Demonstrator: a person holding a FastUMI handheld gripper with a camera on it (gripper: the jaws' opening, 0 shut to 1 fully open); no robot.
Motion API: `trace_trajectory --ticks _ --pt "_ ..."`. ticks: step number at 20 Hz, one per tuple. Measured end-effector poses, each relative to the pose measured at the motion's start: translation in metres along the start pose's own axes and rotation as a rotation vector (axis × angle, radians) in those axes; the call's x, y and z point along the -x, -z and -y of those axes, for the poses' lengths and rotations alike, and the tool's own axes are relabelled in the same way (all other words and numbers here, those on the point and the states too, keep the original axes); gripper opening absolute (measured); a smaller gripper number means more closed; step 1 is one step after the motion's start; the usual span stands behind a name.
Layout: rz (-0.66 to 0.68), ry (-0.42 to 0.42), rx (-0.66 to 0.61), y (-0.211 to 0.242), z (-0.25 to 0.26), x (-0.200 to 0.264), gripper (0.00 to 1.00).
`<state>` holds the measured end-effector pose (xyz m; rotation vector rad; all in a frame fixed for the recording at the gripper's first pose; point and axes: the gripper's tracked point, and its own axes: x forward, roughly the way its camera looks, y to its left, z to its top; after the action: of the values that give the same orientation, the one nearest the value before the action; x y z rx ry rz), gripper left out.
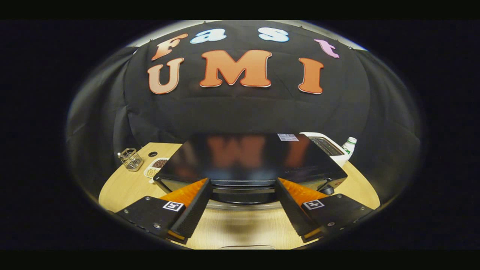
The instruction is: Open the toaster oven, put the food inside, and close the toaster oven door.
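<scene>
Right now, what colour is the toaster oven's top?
Glossy black toaster oven, clearest in the gripper view; open tool flanks its front.

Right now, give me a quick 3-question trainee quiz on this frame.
1. True or false: the gripper is shut on the toaster oven handle.
2. What sits beyond the toaster oven's right side? A) white toaster B) kettle C) pan
3. Fill in: the wire basket stands on the ___.

Key:
1. False; the fingers are spread, the handle just ahead between them.
2. A, the white toaster, with a bottle beside it.
3. Table.
</scene>
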<state>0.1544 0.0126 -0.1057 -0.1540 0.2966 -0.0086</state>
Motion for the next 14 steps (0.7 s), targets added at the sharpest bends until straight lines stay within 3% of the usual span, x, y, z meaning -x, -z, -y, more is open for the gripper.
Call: trace_trajectory --ticks 14 --pt "-0.008 -0.002 0.006 0.024 0.001 0.026 0.99"
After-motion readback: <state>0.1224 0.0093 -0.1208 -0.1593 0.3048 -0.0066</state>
